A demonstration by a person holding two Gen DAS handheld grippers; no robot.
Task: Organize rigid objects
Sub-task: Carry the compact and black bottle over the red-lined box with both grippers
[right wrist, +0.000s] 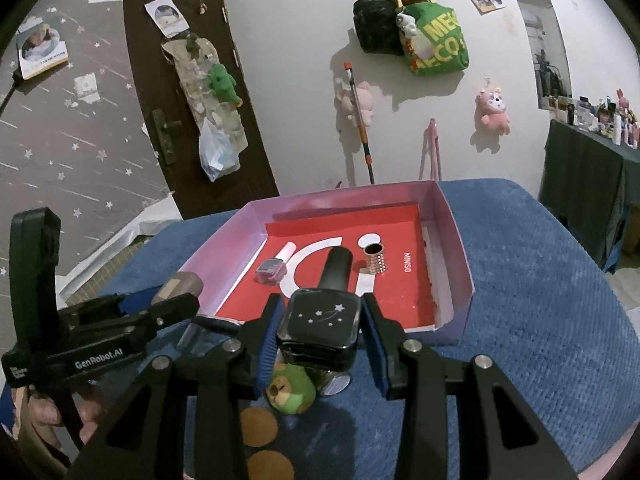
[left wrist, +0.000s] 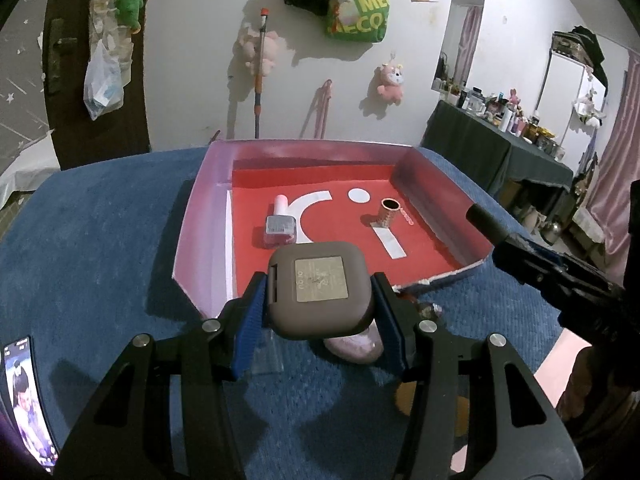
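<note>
My left gripper (left wrist: 320, 300) is shut on a brown rounded case (left wrist: 322, 290) with a gold label, held just before the near edge of the pink box with a red floor (left wrist: 348, 184). My right gripper (right wrist: 320, 332) is shut on a black bottle (right wrist: 320, 320) with star print and a long black cap, at the box's near edge (right wrist: 452, 322). Inside the box lie a nail polish bottle (left wrist: 280, 224) with a pale cap and a small studded gold tube (left wrist: 388, 212). Both also show in the right wrist view: the polish (right wrist: 272, 266), the tube (right wrist: 375, 259).
The box sits on a blue cloth (left wrist: 100, 240). A pinkish object (left wrist: 354, 346) lies under my left gripper. A green plush toy (right wrist: 290, 392), a silver cap (right wrist: 336, 384) and brown discs (right wrist: 258, 426) lie under my right gripper. A phone (left wrist: 24, 400) lies at far left.
</note>
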